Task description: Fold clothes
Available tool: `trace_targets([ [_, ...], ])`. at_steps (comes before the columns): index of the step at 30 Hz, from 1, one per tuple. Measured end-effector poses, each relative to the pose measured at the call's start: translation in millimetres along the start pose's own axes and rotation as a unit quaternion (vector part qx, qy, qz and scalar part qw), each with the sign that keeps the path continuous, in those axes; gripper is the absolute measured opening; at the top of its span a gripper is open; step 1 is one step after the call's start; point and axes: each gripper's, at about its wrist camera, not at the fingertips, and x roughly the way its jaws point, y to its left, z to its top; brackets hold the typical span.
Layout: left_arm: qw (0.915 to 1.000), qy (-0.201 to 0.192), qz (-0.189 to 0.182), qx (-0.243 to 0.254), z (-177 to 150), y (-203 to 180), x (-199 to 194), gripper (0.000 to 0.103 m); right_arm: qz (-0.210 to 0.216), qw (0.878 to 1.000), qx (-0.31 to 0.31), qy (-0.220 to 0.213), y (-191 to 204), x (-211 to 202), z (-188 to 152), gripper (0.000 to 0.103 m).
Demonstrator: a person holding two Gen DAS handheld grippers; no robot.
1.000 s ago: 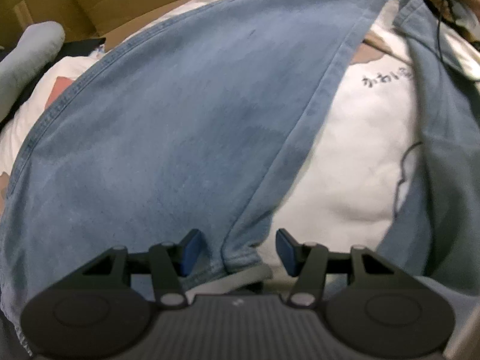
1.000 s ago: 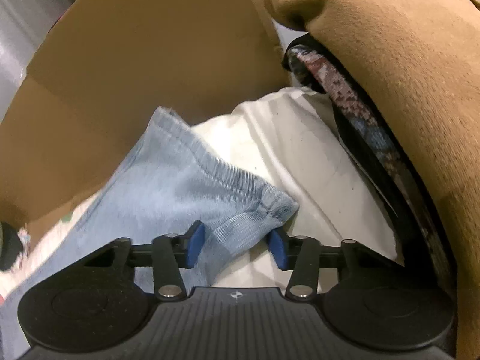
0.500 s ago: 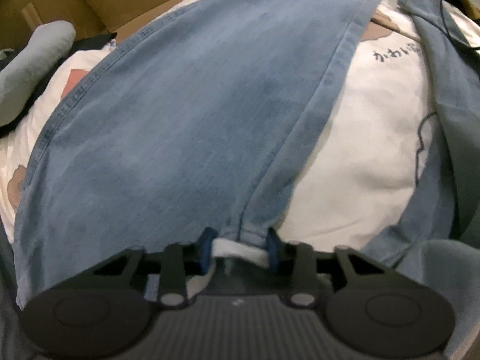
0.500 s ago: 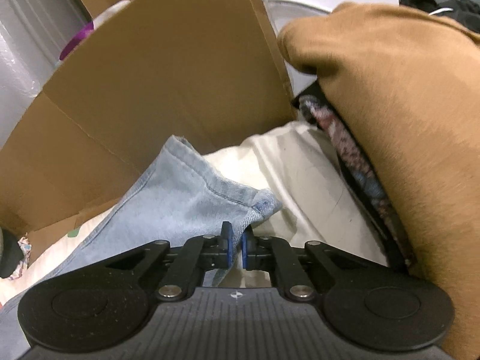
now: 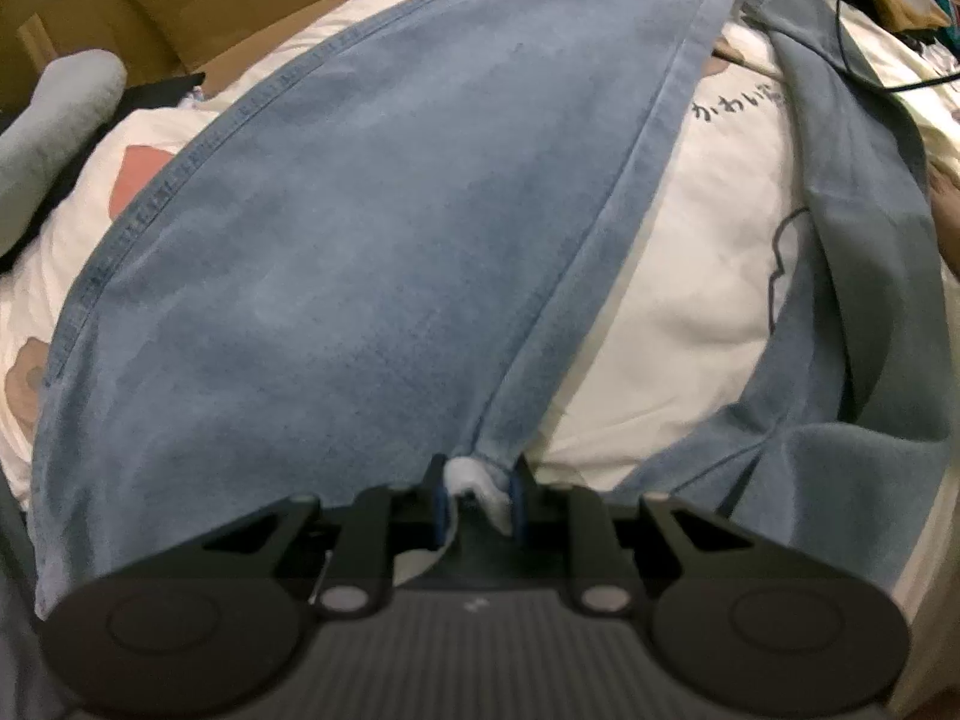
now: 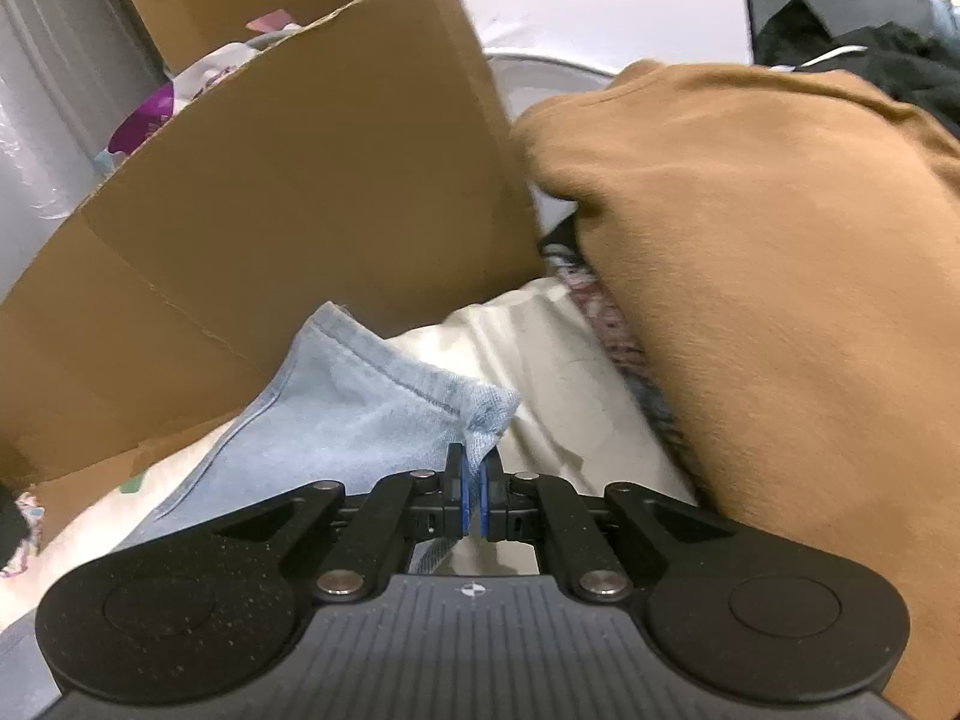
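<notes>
- Left gripper (image 5: pixel 477 501), nearest in its view: fingers closed most of the way onto a bunched bit of the jeans (image 5: pixel 360 252), at a seam junction where white lining shows between the pads
- Right gripper (image 6: pixel 472 495): fingers pressed nearly together on a corner of a pale denim hem (image 6: pixel 384 402), with only cloth between them
- The jeans lie spread on a bed (image 5: pixel 708 276) with a white printed cover; one leg runs long from the left gripper toward the far edge of the bed, narrowing as it goes, so its long axis points away from that gripper; the second leg (image 5: pixel 852 192) splays off toward the right edge
- I judge the hem in the right view to be the far end of one leg, though neither view shows the link
- Risks, as I judge them: the right grip takes just the hem corner, so a hard pull could slip it free; the left grip is on bulky seam cloth and may hold only the top layer, letting the under layer sag and the fold go crooked
- A cardboard box (image 6: pixel 288 228) stands just behind the hem and a brown garment (image 6: pixel 780 276) looms to its right; a lifted leg could snag or drag on either
- With the legs splayed, a fold along the long axis would come out uneven
</notes>
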Motion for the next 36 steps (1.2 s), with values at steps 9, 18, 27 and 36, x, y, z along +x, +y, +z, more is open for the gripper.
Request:
trace_targets([
  [9,0.9997,0.012,-0.014,-0.017,5.3,4.9,9.3,0.036,-0.045,0.997,-0.057,0.026,5.8,18.0,-12.8,0.007],
  [18,0.9917,-0.074,-0.022,-0.103,22.9,45.1,-26.0,0.055,-0.033,0.988,-0.138,-0.057,34.1,-10.0,5.0,0.046],
  [27,0.9845,-0.093,0.06,-0.136,52.0,92.9,-14.3,0.054,0.011,0.982,-0.186,-0.028,58.9,20.4,9.1,0.051],
  [36,0.9717,-0.098,0.107,-0.186,61.2,134.0,12.4,0.054,0.003,0.972,-0.237,-0.012,79.2,58.8,9.1,0.055],
])
